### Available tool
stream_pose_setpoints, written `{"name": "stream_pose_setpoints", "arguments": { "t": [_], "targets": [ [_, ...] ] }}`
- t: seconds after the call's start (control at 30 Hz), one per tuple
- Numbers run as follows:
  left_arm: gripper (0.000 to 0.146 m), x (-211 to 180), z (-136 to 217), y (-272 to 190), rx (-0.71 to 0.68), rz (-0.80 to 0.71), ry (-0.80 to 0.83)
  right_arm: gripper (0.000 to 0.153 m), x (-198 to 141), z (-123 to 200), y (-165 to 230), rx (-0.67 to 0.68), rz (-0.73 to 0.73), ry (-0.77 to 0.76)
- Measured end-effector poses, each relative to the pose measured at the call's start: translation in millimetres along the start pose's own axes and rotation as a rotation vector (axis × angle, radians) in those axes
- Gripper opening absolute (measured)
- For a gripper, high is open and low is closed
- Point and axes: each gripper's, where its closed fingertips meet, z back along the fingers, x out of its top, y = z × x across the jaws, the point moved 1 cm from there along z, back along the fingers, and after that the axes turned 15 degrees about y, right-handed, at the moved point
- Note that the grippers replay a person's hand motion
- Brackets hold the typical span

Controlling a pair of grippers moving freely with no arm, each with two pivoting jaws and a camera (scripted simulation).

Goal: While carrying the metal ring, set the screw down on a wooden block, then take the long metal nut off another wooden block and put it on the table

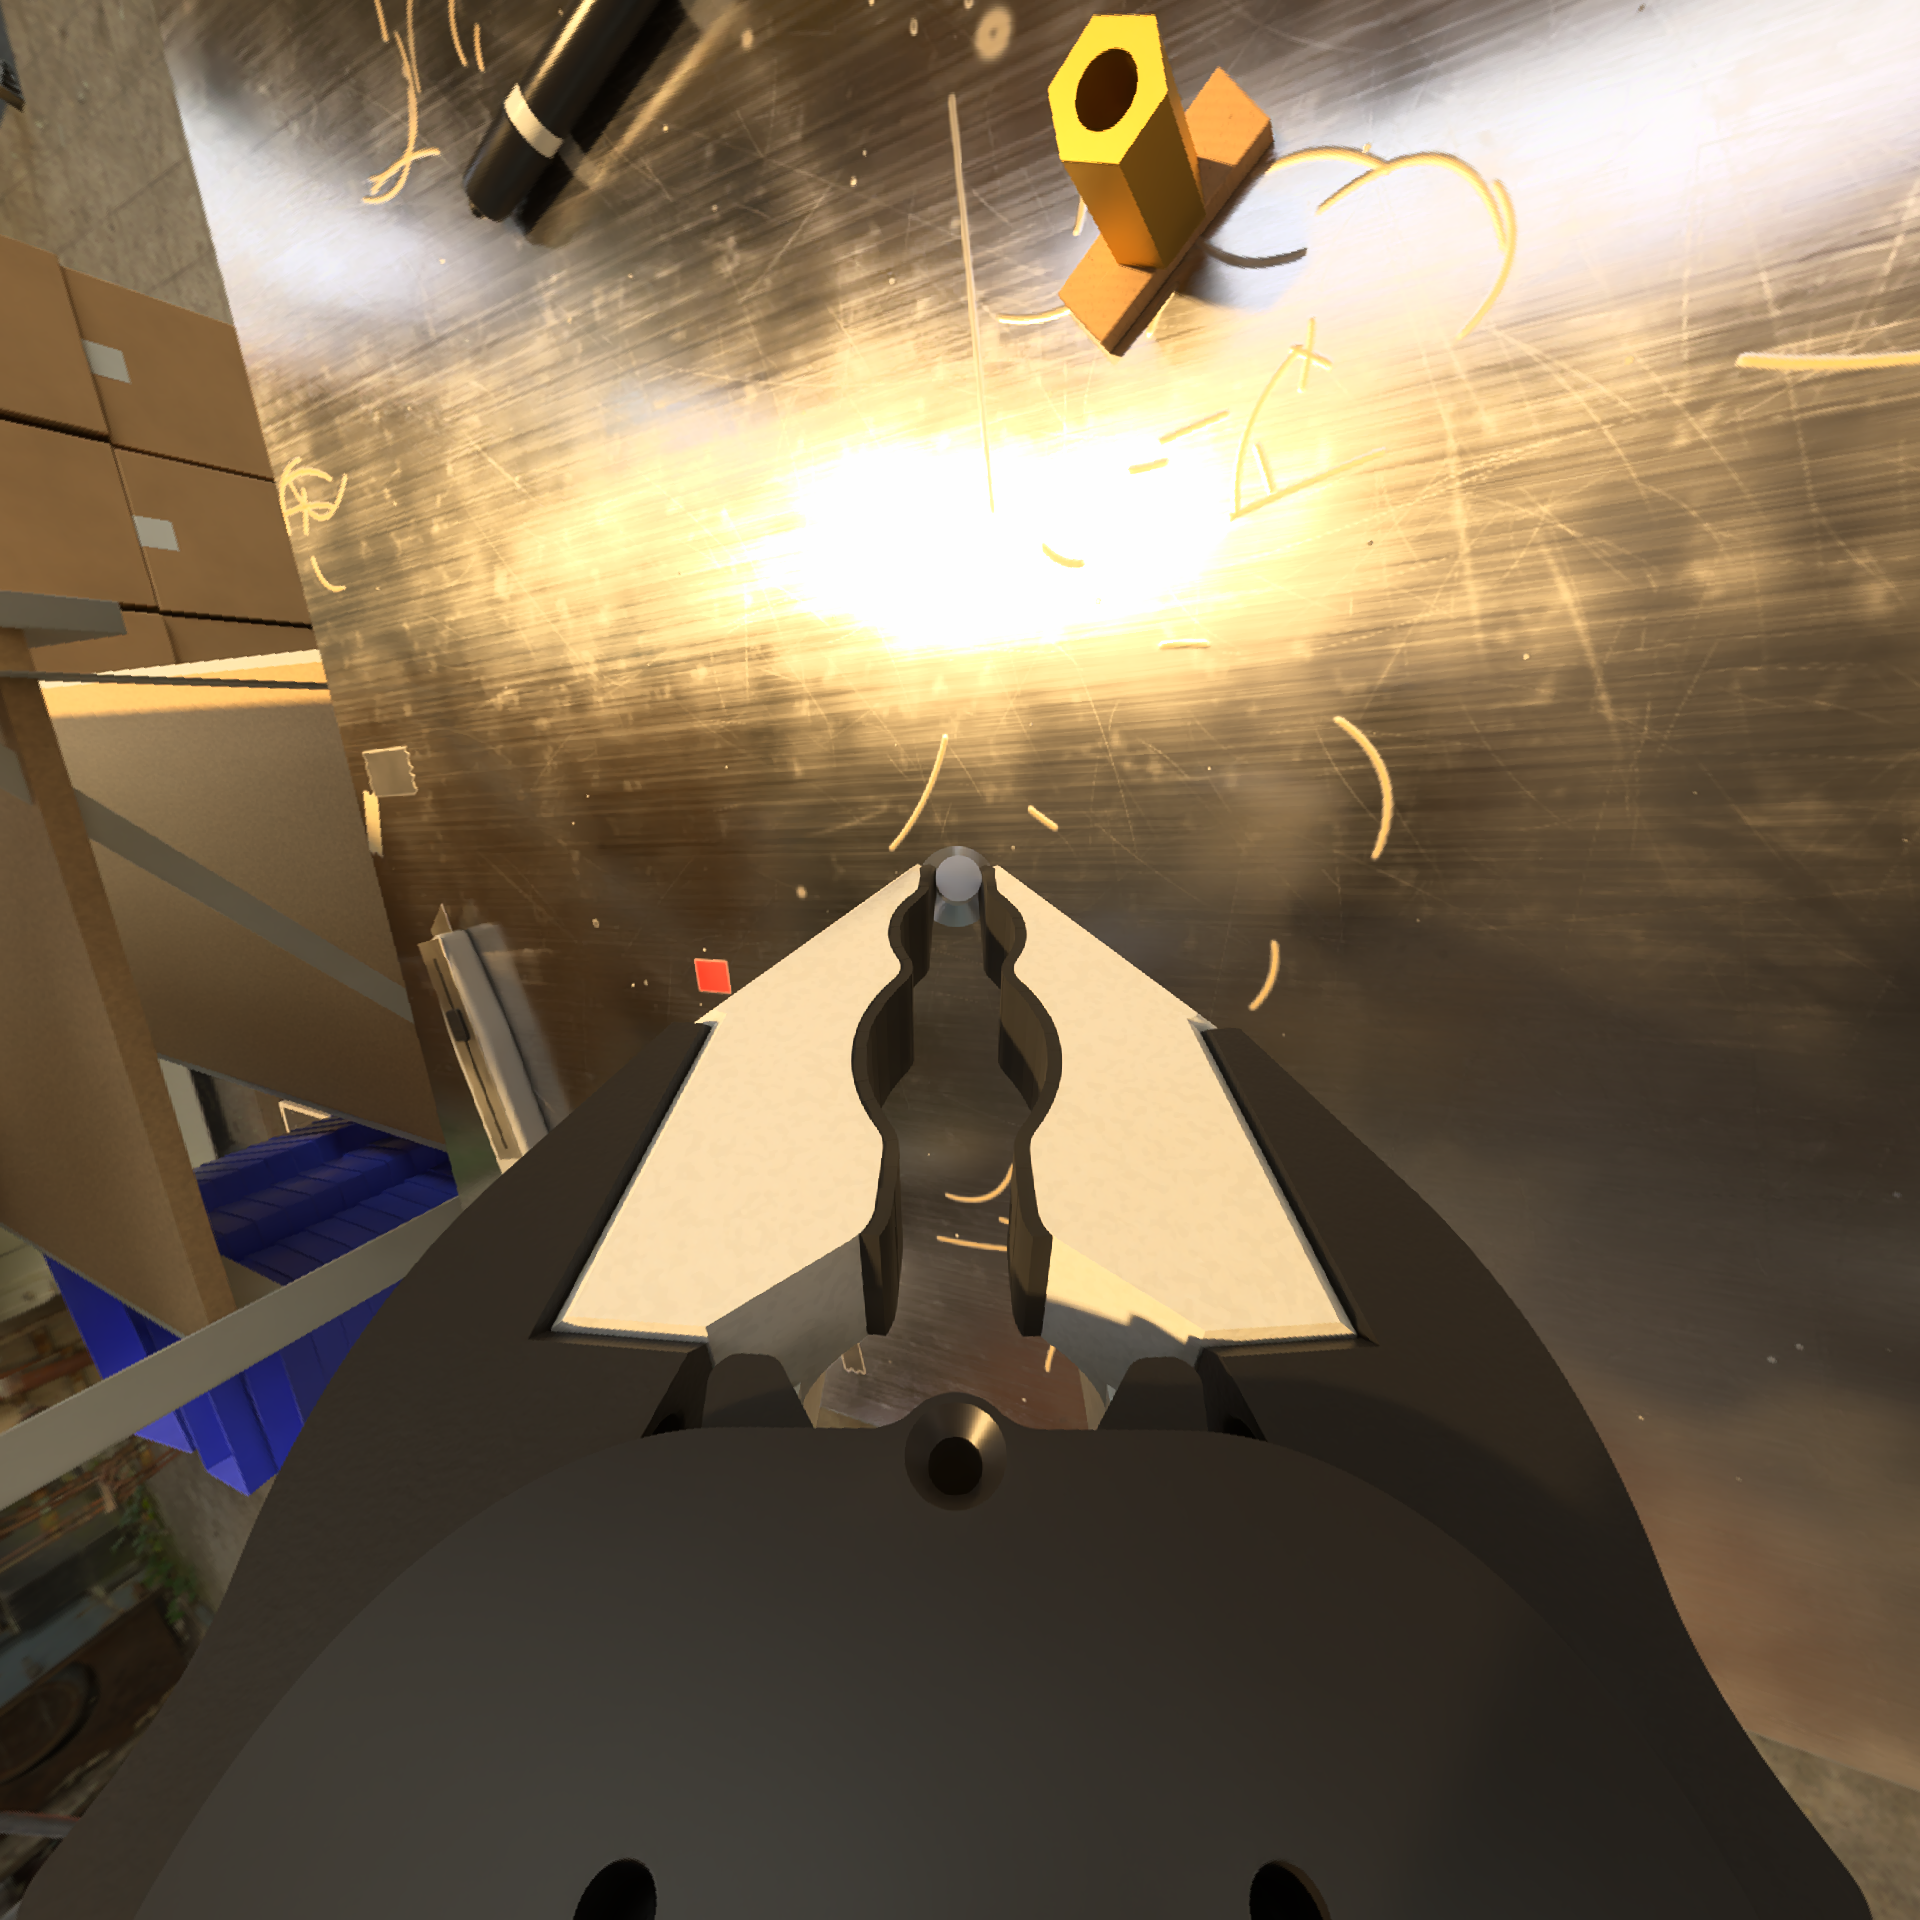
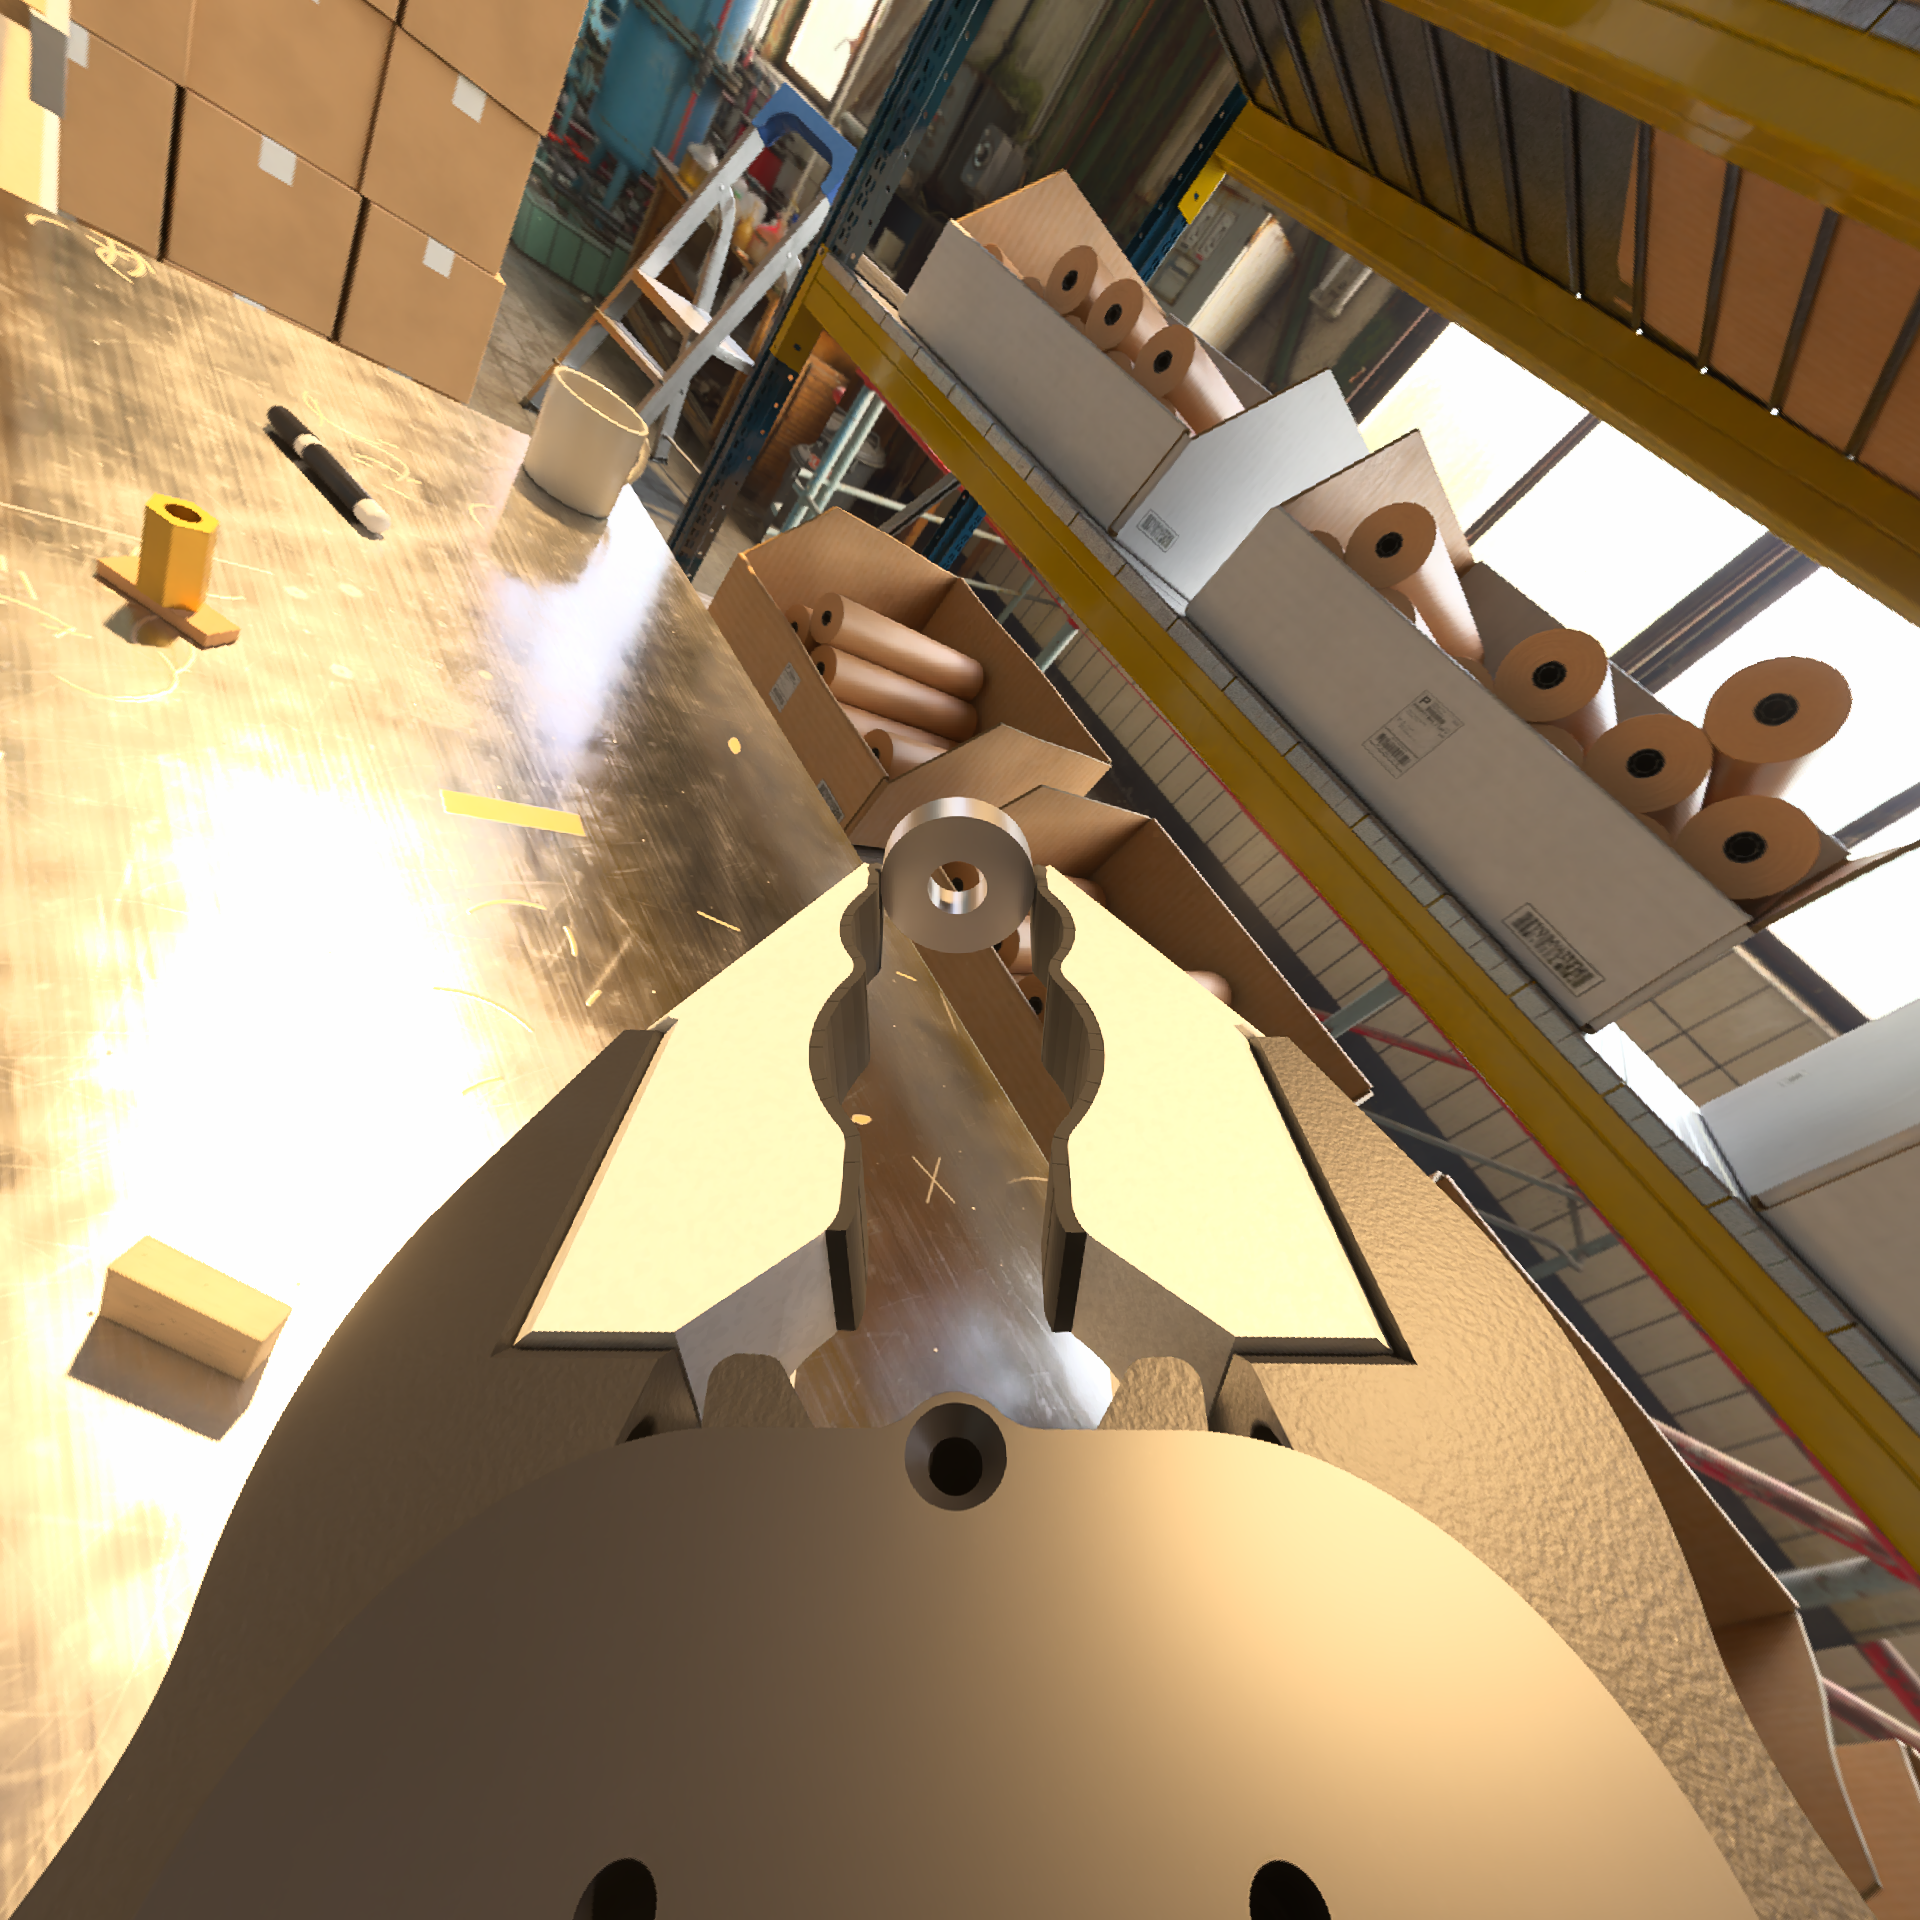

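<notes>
The left gripper (image 1: 957, 883) is pinching a small screw (image 1: 957, 881) at its fingertips, the rounded grey head showing between the closed tips, above the scratched, glaring metal table (image 1: 1558, 935). Ahead, the yellow hexagonal long metal nut (image 1: 1127, 135), hollow through its length, is standing upright on a thin flat wooden block (image 1: 1132, 296). A black marker (image 1: 566, 114) with a white band is lying to the left of it.

The right gripper (image 2: 957, 883) is clamping a thick, smooth metal ring (image 2: 957, 881) between its tips, bore facing the camera, near the table's edge. A second, pale chunky wooden block (image 2: 192, 1311) is sitting bare on the table at lower left. Farther off, a white cup (image 2: 584, 442) is standing near the table's corner, with stacked cardboard boxes (image 2: 270, 156) behind and shelving with brown paper rolls (image 2: 1652, 758) to the right.
</notes>
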Motion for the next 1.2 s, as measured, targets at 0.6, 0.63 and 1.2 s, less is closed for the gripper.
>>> {"name": "stream_pose_setpoints", "arguments": {
  "t": [0.6, 0.63, 1.2],
  "targets": [
    [0.008, 36.5, 16.1, -2.7, 0.037, -0.098, -0.224, 0.028, -13.5, -8.5, -4.5, 0.033, -0.047, 0.019],
    [0.008, 34.2, 24.4, -0.3, 0.066, -0.085, -0.225, 0.028, -13.7, -8.2, -5.2, 0.031, -0.047, 0.019],
    [0.008, -44.9, 262.0, -41.9, 0.467, 0.110, -0.905, 0.028, -9.0, 26.2, -38.7, -0.052, -0.094, -0.038]
  ]
}}
